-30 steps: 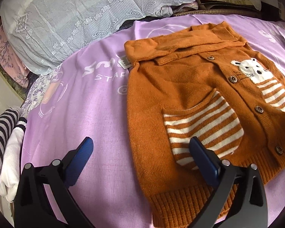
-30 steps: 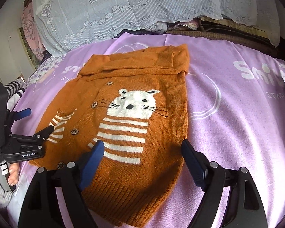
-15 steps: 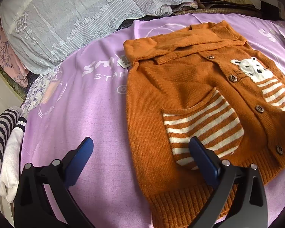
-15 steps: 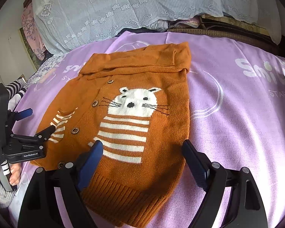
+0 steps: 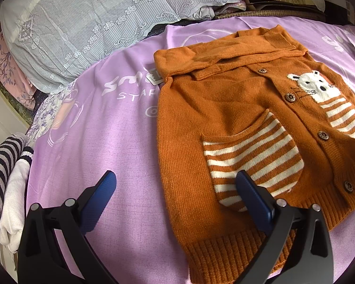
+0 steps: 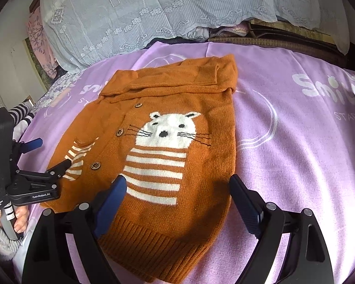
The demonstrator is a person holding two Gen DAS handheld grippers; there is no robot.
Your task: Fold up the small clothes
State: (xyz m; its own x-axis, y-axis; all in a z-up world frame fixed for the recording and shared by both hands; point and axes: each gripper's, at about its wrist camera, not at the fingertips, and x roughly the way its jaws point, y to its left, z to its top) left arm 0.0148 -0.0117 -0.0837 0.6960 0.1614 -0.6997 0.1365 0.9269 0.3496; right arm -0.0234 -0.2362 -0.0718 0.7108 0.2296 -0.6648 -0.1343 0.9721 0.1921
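Note:
A small orange knit cardigan (image 5: 224, 108) lies flat, front up, on the purple sheet (image 5: 101, 142), with its sleeves folded across the top. It has a white cat motif (image 6: 170, 127), a striped pocket (image 5: 250, 161) and brown buttons. It also shows in the right wrist view (image 6: 201, 165). My left gripper (image 5: 175, 196) is open and empty, over the cardigan's lower left hem. My right gripper (image 6: 177, 201) is open and empty, over the lower right hem. The left gripper also shows in the right wrist view (image 6: 47, 158).
A lace-covered pile of bedding (image 5: 94, 19) lies along the far side of the bed. A striped and white stack of clothes (image 5: 7, 170) sits at the left edge. A white tag (image 5: 155, 77) sticks out by the cardigan's left shoulder.
Both grippers stay open. The right wrist view has shifted slightly forward toward the cardigan. The left has barely moved.

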